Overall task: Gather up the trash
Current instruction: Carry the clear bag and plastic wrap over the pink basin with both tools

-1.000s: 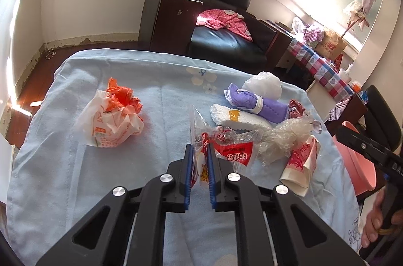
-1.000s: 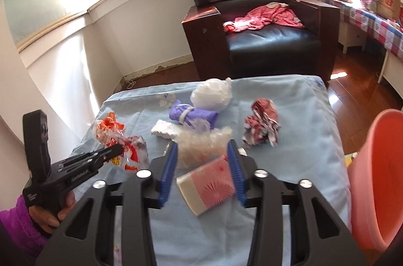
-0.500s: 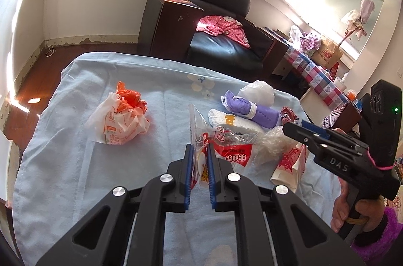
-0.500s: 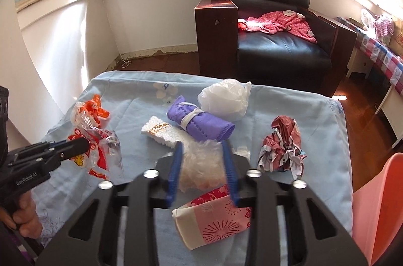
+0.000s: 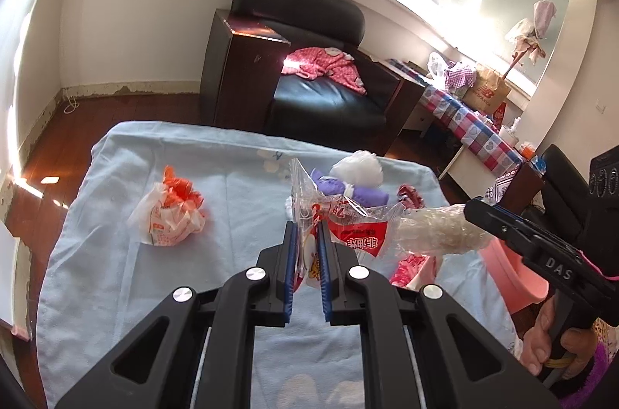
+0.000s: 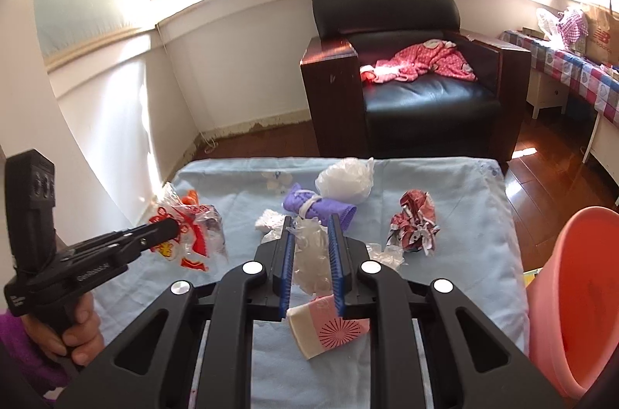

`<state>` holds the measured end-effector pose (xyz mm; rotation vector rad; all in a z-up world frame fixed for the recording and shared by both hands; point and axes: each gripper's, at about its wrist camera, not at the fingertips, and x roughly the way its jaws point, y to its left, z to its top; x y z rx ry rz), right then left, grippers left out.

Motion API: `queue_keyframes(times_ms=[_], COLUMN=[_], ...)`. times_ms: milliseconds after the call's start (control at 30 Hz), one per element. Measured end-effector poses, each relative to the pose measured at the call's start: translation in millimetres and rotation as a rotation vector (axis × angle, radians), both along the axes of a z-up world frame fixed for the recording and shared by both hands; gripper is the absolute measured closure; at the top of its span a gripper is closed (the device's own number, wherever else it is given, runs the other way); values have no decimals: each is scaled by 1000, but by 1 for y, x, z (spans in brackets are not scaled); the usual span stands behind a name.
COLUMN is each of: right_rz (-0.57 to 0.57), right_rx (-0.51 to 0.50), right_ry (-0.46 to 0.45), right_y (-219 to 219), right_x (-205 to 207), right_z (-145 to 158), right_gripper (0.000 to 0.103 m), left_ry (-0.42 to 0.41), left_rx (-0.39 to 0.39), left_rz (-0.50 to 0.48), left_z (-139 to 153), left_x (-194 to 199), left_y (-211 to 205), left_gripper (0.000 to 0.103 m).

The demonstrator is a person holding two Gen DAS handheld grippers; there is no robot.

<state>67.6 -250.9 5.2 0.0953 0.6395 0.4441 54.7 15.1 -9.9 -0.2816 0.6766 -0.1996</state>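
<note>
My left gripper (image 5: 307, 235) is shut on a clear red-printed snack wrapper (image 5: 348, 227) and holds it above the blue cloth table (image 5: 232, 200); it also shows in the right wrist view (image 6: 185, 235). My right gripper (image 6: 311, 235) is shut on a crumpled clear plastic wrap (image 6: 309, 254), lifted off the table; it shows in the left wrist view (image 5: 437, 231). A pink paper cup (image 6: 329, 327) lies below the right gripper. A pink bin (image 6: 580, 300) stands at the table's right side.
On the cloth lie an orange-white bag (image 5: 170, 215), a purple roll (image 6: 317, 207), a white plastic ball (image 6: 344, 180), a red patterned crumple (image 6: 414, 227) and a white packet (image 6: 267, 219). A black armchair (image 6: 406, 88) stands behind.
My right gripper closed on the clear plastic wrap and lifted it. My left gripper raised the snack wrapper off the table. Both moved up and back.
</note>
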Motion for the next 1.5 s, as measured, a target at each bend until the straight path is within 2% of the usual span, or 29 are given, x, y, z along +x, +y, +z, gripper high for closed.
queue_keyframes(times_ms=[200,700,1267,1500], right_rz=[-51,-225,-489,-553], right_rx=[41,55,63,77], right_ry=[-51,-113,-95,-73], right_y=[-28,-102,-204,-228], right_x=[-22,-58,-87,-93], right_z=[23,35,15,3], right_gripper=[86,86,86,86], left_ry=[-42,-103,-122,-134], left_rx=[12,40,57,82], left_rz=[-28,-133,-334,-425], left_z=[17,45,52,50], left_x=[-8,-16,-17,-18], left_y=[-16,-73,-178,-224], left_gripper=[93,93,93,93])
